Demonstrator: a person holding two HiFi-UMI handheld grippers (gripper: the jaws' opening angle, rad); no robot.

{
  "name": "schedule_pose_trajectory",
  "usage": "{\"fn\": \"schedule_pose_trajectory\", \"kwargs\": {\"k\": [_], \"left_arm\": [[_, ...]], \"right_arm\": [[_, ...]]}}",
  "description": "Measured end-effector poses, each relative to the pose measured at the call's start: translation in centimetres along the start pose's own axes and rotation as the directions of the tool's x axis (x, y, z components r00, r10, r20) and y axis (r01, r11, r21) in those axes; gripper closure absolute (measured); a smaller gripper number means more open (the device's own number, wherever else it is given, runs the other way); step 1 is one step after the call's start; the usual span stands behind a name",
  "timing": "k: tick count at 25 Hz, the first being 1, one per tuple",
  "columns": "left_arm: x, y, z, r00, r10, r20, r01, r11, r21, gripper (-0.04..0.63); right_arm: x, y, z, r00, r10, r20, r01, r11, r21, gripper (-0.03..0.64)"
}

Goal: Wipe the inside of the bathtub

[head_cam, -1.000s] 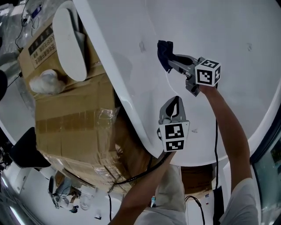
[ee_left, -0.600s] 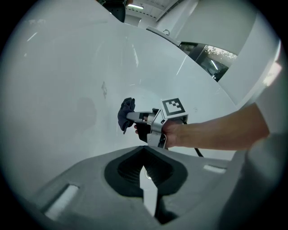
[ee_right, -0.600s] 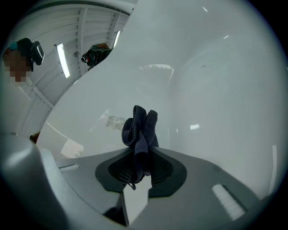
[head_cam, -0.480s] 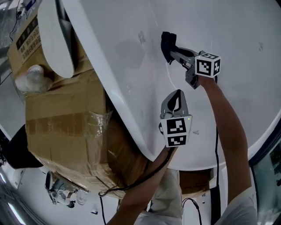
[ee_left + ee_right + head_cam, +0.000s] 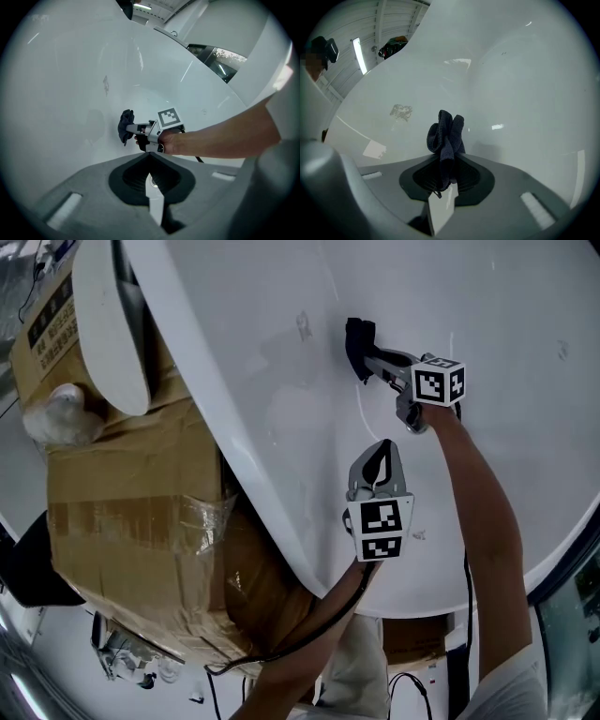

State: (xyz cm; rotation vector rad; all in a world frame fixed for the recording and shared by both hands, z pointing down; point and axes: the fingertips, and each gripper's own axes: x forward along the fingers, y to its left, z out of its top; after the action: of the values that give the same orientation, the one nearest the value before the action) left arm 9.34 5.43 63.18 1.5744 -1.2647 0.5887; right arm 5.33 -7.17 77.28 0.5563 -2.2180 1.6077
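The white bathtub (image 5: 281, 352) fills the upper right of the head view, its inner wall (image 5: 511, 84) sloping away. My right gripper (image 5: 360, 356) is shut on a dark blue cloth (image 5: 355, 341), bunched at the jaw tips and pressed against the tub's inner wall. The same cloth (image 5: 446, 136) sticks up from the shut jaws in the right gripper view, and the cloth (image 5: 125, 125) shows small in the left gripper view. My left gripper (image 5: 376, 461) hangs lower, near the tub's rim, shut with nothing in it, pointing toward the right gripper (image 5: 136, 128).
A taped cardboard box (image 5: 141, 512) stands left of the tub, with a white oval lid (image 5: 108, 324) and a wrapped white bundle (image 5: 56, 418) on top. A faint smudge (image 5: 401, 111) marks the tub wall. Cables (image 5: 281, 643) trail below.
The right gripper with the cloth has shifted slightly along the tub wall; the left gripper has barely moved. The head view has swung, sliding the box leftward.
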Motion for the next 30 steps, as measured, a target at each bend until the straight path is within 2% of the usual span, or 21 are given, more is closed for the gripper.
{"fn": "schedule_pose_trajectory", "kwargs": {"k": [7,15,19,30], "left_arm": [[0.1,0.4,1.2,1.0,-0.003,0.023,0.003,1.0,-0.013,0.597],[0.2,0.0,0.7,1.0,-0.015,0.025,0.017,0.998,-0.059,0.597],[0.0,0.3,0.4,1.0,-0.007,0.015,0.008,0.997,-0.071,0.597],[-0.8,0.6,0.6,1.0,0.027,0.013,-0.025,0.993,-0.118,0.597]], "right_arm": [[1.8,-1.9,-0.8,0.999,-0.041,-0.027,0.04,0.999,-0.011,0.543],[2.9,-1.3,-1.5,0.998,-0.035,-0.05,0.035,0.999,-0.007,0.545],[3.3,-0.4,-1.8,0.995,-0.025,-0.096,0.021,0.999,-0.043,0.545],[3.1,2.9,-0.9,0.989,0.036,-0.143,-0.049,0.995,-0.085,0.545]]}}
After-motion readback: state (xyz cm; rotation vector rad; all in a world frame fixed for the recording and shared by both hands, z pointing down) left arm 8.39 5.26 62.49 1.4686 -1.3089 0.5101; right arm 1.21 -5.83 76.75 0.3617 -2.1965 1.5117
